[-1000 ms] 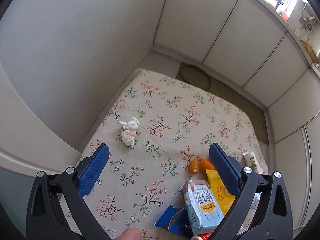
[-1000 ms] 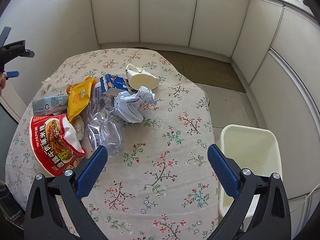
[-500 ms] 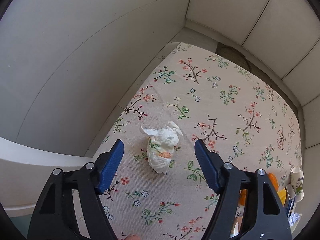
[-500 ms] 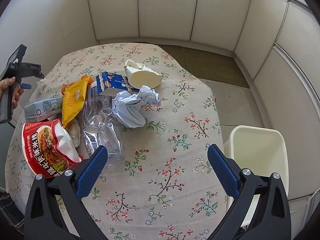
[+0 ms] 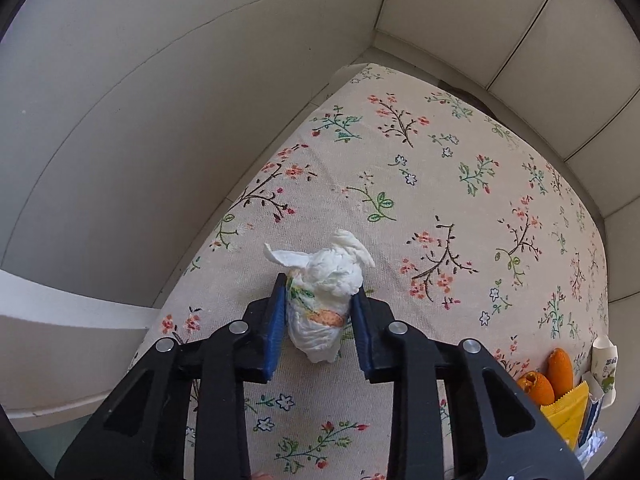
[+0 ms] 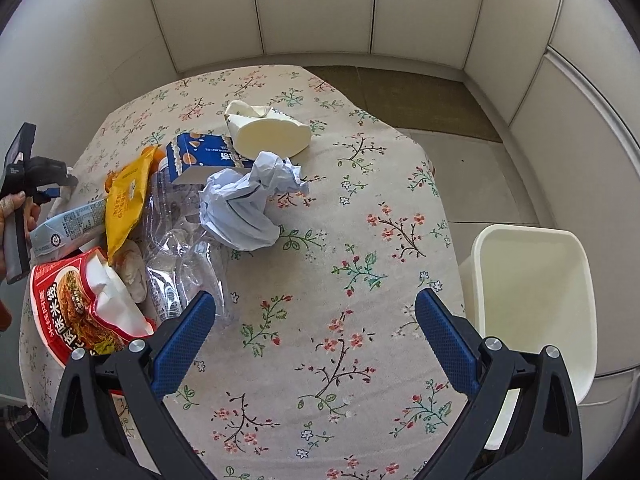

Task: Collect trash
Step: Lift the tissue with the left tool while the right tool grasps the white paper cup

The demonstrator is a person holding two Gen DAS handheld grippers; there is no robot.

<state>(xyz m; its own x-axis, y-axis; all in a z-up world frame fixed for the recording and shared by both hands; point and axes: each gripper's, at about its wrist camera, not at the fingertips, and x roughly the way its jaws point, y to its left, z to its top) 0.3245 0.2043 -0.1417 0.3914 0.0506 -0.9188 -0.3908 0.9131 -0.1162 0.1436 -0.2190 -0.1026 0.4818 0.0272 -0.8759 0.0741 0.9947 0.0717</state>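
- My left gripper was closing, its blue pads against both sides of a crumpled white tissue wad lying near the floral tablecloth's left edge.
- The wrappers, carton and crushed bottle were heaped mid-table (none gripped).
- My right gripper hung wide open and empty above the cloth.
- The white bin stood beside the table.

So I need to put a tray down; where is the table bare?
Bare cloth lies between the crumpled paper and the bin, ahead of the open right gripper. Another patch lies beyond the tissue wad in the closing left gripper. It is crowded around the bottle and noodle bag.
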